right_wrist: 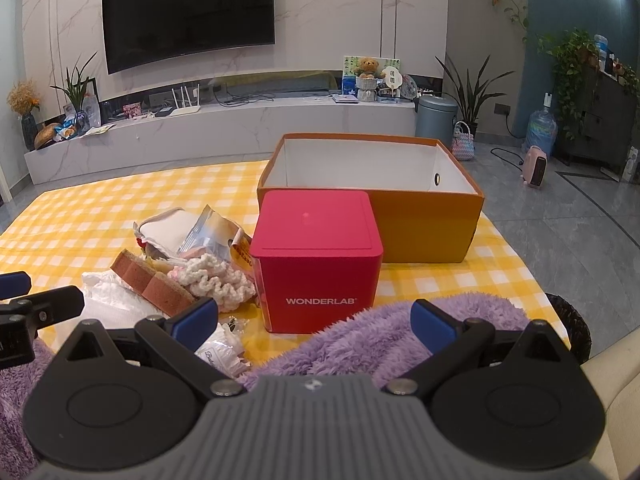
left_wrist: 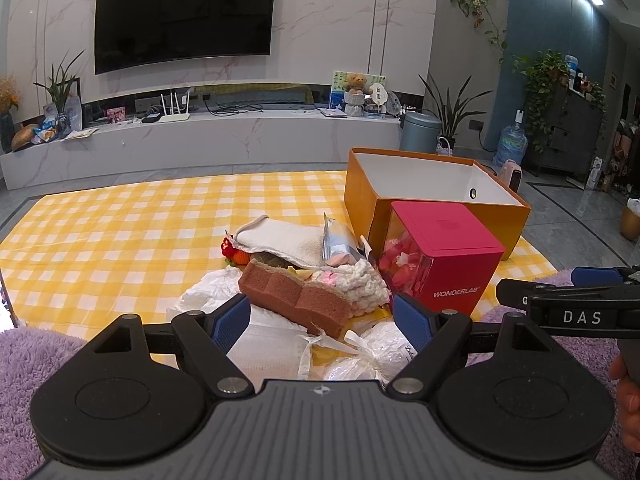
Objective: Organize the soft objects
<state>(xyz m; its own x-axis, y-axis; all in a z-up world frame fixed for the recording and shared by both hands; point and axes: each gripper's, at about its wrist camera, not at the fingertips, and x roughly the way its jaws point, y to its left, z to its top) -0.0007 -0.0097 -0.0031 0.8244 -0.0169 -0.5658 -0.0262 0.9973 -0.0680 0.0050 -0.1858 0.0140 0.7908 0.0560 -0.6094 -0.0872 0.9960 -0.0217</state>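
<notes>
A pile of soft things lies on the yellow checked cloth (left_wrist: 120, 220): a brown sponge (left_wrist: 296, 300), a white cloth pad (left_wrist: 280, 240), a cream knitted piece (left_wrist: 360, 280), a foil packet (left_wrist: 338, 242) and white bags (left_wrist: 372, 356). My left gripper (left_wrist: 322, 316) is open, with the sponge's near end between its blue pads. My right gripper (right_wrist: 316, 320) is open and empty above a purple fluffy fabric (right_wrist: 360, 344), just before the red WONDERLAB box (right_wrist: 316, 256). The open orange box (right_wrist: 376, 184) stands behind it, empty.
The right gripper's body (left_wrist: 568, 304) shows at the left wrist view's right edge. A TV console (right_wrist: 220, 128) runs along the back wall. A bin (right_wrist: 436, 116), plants, a water bottle (right_wrist: 540, 128) and a pink heater (right_wrist: 534, 166) stand on the grey floor at right.
</notes>
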